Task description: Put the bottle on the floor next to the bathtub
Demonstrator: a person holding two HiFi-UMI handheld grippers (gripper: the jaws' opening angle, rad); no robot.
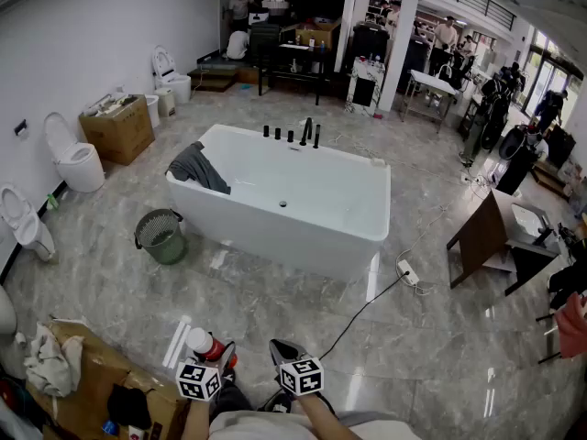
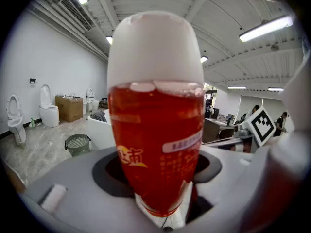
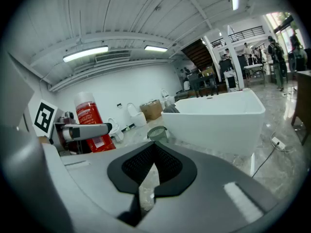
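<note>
While the fingers of the left gripper stand wide and clamp the bottle low on its body, it sits roughly upright: red liquid, rounded white cap, red label with a white print strip. It is held close to the person, well apart from the white bathtub. The fingers of the right gripper are pressed together, empty.

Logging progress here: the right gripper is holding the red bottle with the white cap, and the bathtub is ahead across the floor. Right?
No: the left gripper holds the red bottle, as the left gripper view shows; the right gripper is shut and empty. The bathtub is ahead.
</note>
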